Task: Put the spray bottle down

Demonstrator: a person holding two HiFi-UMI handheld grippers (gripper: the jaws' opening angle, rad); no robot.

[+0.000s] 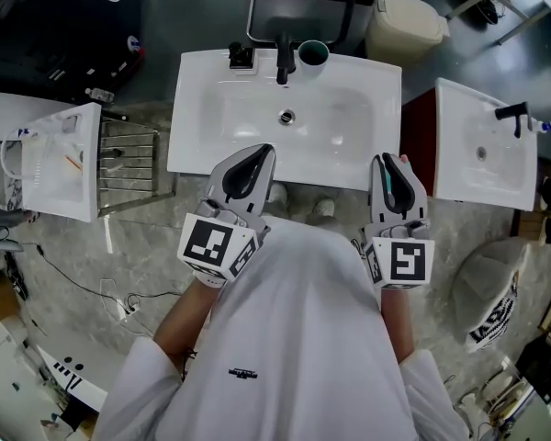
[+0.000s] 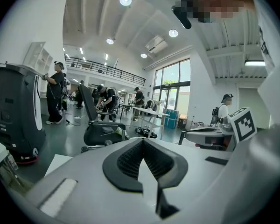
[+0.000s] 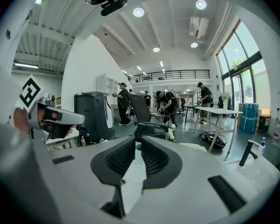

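No spray bottle shows clearly in any view, and neither gripper holds one. A small bottle-like thing [image 1: 544, 126] lies by the black tap of the right-hand basin; in the right gripper view it is a small bottle [image 3: 262, 144]. My left gripper [image 1: 262, 152] hangs over the front edge of the middle white sink [image 1: 202, 108], its jaws shut and empty [image 2: 142, 142]. My right gripper [image 1: 383, 160] sits at the sink's front right corner, jaws also shut with nothing between them [image 3: 136, 144].
The middle sink has a black tap [image 1: 283, 59], a drain [image 1: 286, 116] and a green cup [image 1: 313, 53] at its back edge. A second basin [image 1: 459, 154] stands to the right. A third basin [image 1: 64, 168] and a wire rack [image 1: 129, 168] stand to the left. An office chair [image 1: 298, 3] and a bin [image 1: 404, 21] stand behind.
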